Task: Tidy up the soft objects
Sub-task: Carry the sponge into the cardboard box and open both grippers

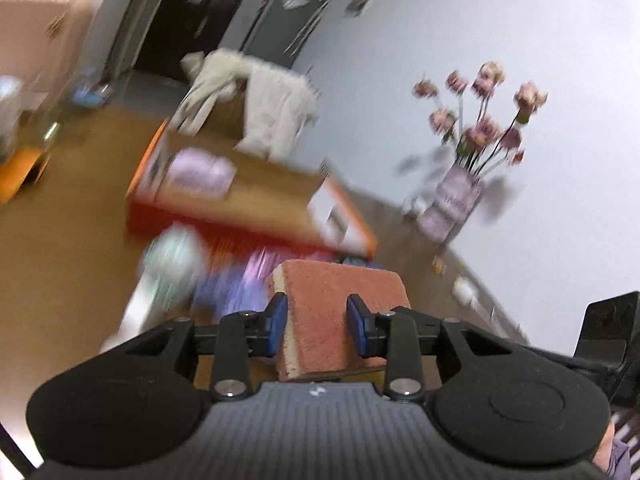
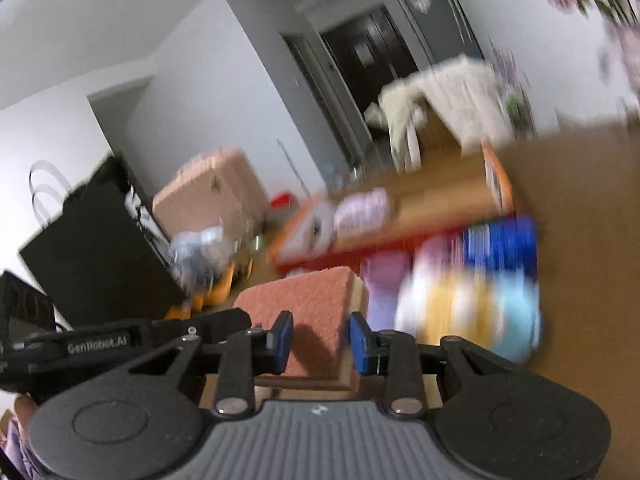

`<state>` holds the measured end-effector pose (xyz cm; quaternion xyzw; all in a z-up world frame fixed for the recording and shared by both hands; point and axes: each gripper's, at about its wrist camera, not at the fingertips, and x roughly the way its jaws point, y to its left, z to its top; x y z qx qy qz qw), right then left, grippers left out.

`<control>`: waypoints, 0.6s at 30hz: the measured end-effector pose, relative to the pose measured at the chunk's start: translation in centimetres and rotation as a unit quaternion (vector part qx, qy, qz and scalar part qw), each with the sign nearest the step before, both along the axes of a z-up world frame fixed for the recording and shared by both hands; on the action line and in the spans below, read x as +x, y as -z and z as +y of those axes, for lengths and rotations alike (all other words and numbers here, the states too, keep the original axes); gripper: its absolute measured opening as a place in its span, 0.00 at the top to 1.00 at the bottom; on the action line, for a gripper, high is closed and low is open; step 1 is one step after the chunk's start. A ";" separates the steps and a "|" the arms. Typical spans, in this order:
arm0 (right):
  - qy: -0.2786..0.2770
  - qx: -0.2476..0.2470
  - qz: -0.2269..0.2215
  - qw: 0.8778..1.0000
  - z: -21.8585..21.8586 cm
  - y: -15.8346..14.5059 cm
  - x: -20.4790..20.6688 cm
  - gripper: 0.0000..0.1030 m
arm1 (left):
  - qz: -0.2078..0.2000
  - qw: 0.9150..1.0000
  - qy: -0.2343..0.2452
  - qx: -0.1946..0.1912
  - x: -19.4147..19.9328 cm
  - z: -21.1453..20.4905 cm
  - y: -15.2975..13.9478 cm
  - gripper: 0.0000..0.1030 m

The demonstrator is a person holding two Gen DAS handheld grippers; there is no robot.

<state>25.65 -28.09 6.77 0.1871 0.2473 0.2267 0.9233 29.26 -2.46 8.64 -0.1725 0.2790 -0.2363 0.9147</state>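
Both views are motion-blurred. My left gripper [image 1: 317, 326] is shut on a salmon-pink sponge [image 1: 340, 312] with a pale yellow layer, held above the wooden table. My right gripper [image 2: 320, 340] is shut on a second salmon-pink sponge [image 2: 312, 312] with a yellow base. An open cardboard box with orange trim [image 1: 256, 200] lies ahead on the table, with a pale lilac soft item [image 1: 200, 174] inside; it also shows in the right wrist view [image 2: 420, 208]. Blurred soft items, purple [image 1: 236, 280], blue [image 2: 500, 244] and yellow and light blue [image 2: 472, 312], lie before the box.
A vase of pink flowers [image 1: 460, 196] stands at the wall on the right. A chair draped with white cloth [image 1: 272, 108] stands behind the box. A black bag [image 2: 96, 248] and a pink suitcase [image 2: 216, 196] stand to the left. The left gripper's body [image 2: 80, 344] is beside my right one.
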 end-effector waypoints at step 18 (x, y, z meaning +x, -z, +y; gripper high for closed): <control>0.093 -0.079 0.137 0.983 -6.4 3.3 35.5 0.74 | 0.170 0.985 -0.015 0.027 36.1 -11.1 6.1 0.66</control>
